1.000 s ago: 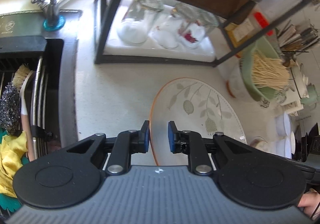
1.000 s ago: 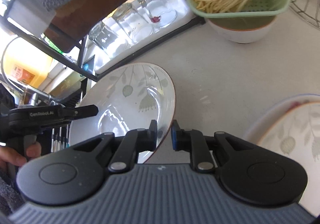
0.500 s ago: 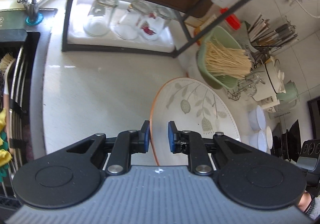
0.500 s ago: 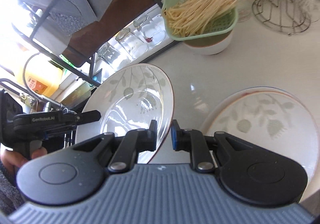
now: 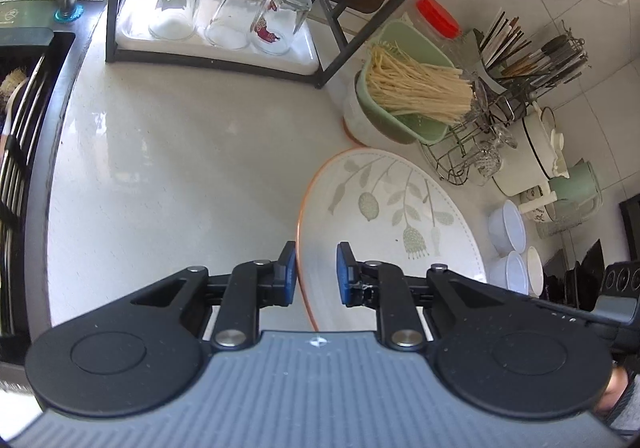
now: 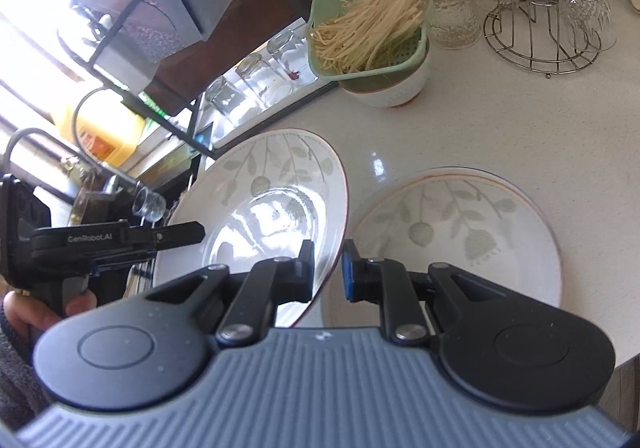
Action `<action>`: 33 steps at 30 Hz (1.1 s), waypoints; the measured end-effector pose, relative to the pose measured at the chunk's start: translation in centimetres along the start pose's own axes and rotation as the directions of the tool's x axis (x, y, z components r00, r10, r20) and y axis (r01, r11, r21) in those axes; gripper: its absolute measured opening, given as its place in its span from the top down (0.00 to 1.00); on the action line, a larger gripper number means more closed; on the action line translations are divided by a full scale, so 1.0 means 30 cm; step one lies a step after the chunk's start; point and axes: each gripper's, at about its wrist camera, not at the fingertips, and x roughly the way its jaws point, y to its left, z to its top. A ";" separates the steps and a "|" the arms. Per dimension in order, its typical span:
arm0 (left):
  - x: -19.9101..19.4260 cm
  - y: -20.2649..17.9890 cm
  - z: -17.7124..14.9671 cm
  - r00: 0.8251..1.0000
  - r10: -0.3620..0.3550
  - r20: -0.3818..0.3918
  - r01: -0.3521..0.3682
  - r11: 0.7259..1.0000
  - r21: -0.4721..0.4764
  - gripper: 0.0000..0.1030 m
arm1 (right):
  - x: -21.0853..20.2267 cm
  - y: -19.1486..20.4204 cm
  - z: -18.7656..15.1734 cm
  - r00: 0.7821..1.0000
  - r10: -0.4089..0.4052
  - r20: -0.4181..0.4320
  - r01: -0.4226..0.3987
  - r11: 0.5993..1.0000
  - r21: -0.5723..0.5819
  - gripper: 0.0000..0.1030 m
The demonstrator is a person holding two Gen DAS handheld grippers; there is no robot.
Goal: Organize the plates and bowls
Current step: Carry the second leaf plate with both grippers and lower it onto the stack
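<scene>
**Plate held on edge between two grippers above the counter**

Surroundings: white speckled counter (image 5: 172,152) with a black-framed rack (image 5: 120,8) at the back, sheltering three upturned clear glasses (image 5: 230,14) on a white tray. Right of the rack, a green colander of pale noodles (image 5: 412,88) sits in a white bowl, close beside the raised plate's far rim. A wire stand (image 6: 540,32) with inverted stemmed glasses is further right, and small white bowls (image 5: 508,226) are stacked near the wall. A dark sink with a wire drainer (image 5: 20,152) lies at the left.

Materials: raised plate (image 6: 264,204) is glossy white ceramic, round and shallow, printed with grey-green leaves and edged in orange-brown. A second plate (image 6: 460,232) of the same pattern lies flat on the counter, just to the right of and below the raised one.

Pose: left gripper (image 5: 316,272) straddles the raised plate's near rim; its left blue pad touches the rim, the right pad stands off the face, so whether it grips cannot be told. Right gripper (image 6: 328,268) is clenched across the opposite rim, the plate tilted steeply between both tools.
</scene>
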 end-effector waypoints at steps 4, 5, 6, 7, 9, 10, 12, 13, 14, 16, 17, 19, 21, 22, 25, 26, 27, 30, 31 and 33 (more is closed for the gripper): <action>0.001 -0.045 -0.065 0.999 0.027 0.019 -0.027 0.999 -0.029 0.79 | -0.023 -0.052 0.008 0.998 0.051 -0.029 -0.051 0.999 -0.014 0.83; 0.003 -0.062 -0.080 0.999 0.040 0.025 -0.040 0.999 -0.028 0.79 | -0.026 -0.060 0.006 0.998 0.055 -0.035 -0.056 0.998 -0.026 0.83; 0.006 -0.075 -0.094 0.998 0.050 0.029 -0.049 0.998 -0.032 0.79 | -0.034 -0.074 0.003 0.997 0.061 -0.042 -0.062 0.997 -0.034 0.83; 0.008 -0.088 -0.107 0.998 0.056 0.033 -0.054 0.998 -0.039 0.79 | -0.038 -0.084 0.001 0.997 0.064 -0.048 -0.066 0.997 -0.037 0.83; 0.017 -0.112 -0.134 0.997 0.060 0.039 -0.058 0.997 -0.051 0.79 | -0.050 -0.110 -0.006 0.996 0.066 -0.055 -0.068 0.997 -0.044 0.83; 0.024 -0.124 -0.146 0.997 0.062 0.039 -0.060 0.997 -0.056 0.79 | -0.055 -0.121 -0.010 0.996 0.065 -0.058 -0.067 0.997 -0.044 0.83; 0.045 -0.142 -0.169 0.998 0.059 0.037 -0.057 0.997 -0.057 0.79 | -0.069 -0.150 -0.020 0.996 0.061 -0.060 -0.064 0.997 -0.044 0.83; 0.061 -0.146 -0.180 0.998 0.056 0.031 -0.053 0.996 -0.067 0.79 | -0.076 -0.167 -0.025 0.997 0.056 -0.060 -0.059 0.997 -0.044 0.83; 0.075 -0.153 -0.192 0.998 0.053 0.026 -0.051 0.996 -0.067 0.79 | -0.079 -0.178 -0.031 0.997 0.049 -0.061 -0.052 0.998 -0.045 0.83; 0.107 -0.167 -0.208 0.998 0.058 0.015 -0.057 0.997 -0.060 0.79 | -0.085 -0.205 -0.042 0.998 0.030 -0.061 -0.033 0.998 -0.049 0.83; 0.121 -0.174 -0.214 0.998 0.064 0.011 -0.063 0.996 -0.058 0.79 | -0.086 -0.215 -0.047 0.998 0.024 -0.061 -0.027 0.999 -0.048 0.83; 0.146 -0.187 -0.224 0.998 0.068 0.004 -0.068 0.996 -0.054 0.79 | -0.086 -0.240 -0.056 0.998 0.014 -0.059 -0.017 0.999 -0.047 0.83; 0.170 -0.201 -0.233 0.998 0.070 0.003 -0.070 0.997 -0.035 0.79 | -0.084 -0.265 -0.062 0.999 -0.001 -0.054 -0.002 0.999 -0.053 0.83; 0.186 -0.208 -0.236 0.997 0.077 -0.004 -0.077 0.997 -0.033 0.79 | -0.079 -0.277 -0.066 0.999 -0.008 -0.051 0.005 0.999 -0.053 0.83; 0.228 -0.225 -0.242 0.994 0.105 -0.026 -0.106 0.994 -0.029 0.79 | -0.061 -0.307 -0.076 0.998 -0.027 -0.063 0.025 0.999 -0.037 0.83; 0.243 -0.229 -0.243 0.993 0.113 -0.038 -0.114 0.993 -0.033 0.79 | -0.056 -0.313 -0.079 0.997 -0.037 -0.066 0.034 0.998 -0.044 0.83; 0.255 -0.234 -0.244 0.992 0.119 -0.047 -0.120 0.992 -0.028 0.79 | -0.052 -0.318 -0.084 0.996 -0.053 -0.070 0.049 0.997 -0.052 0.83; 0.281 -0.247 -0.245 0.988 0.145 -0.062 -0.145 0.989 0.004 0.79 | -0.038 -0.328 -0.093 0.994 -0.080 -0.070 0.075 0.995 -0.073 0.83; 0.285 -0.251 -0.243 0.986 0.151 -0.065 -0.151 0.989 0.009 0.79 | -0.032 -0.333 -0.095 0.994 -0.082 -0.072 0.077 0.995 -0.067 0.83; 0.290 -0.256 -0.239 0.984 0.161 -0.069 -0.160 0.987 0.019 0.79 | -0.022 -0.335 -0.099 0.993 -0.091 -0.072 0.086 0.994 -0.069 0.83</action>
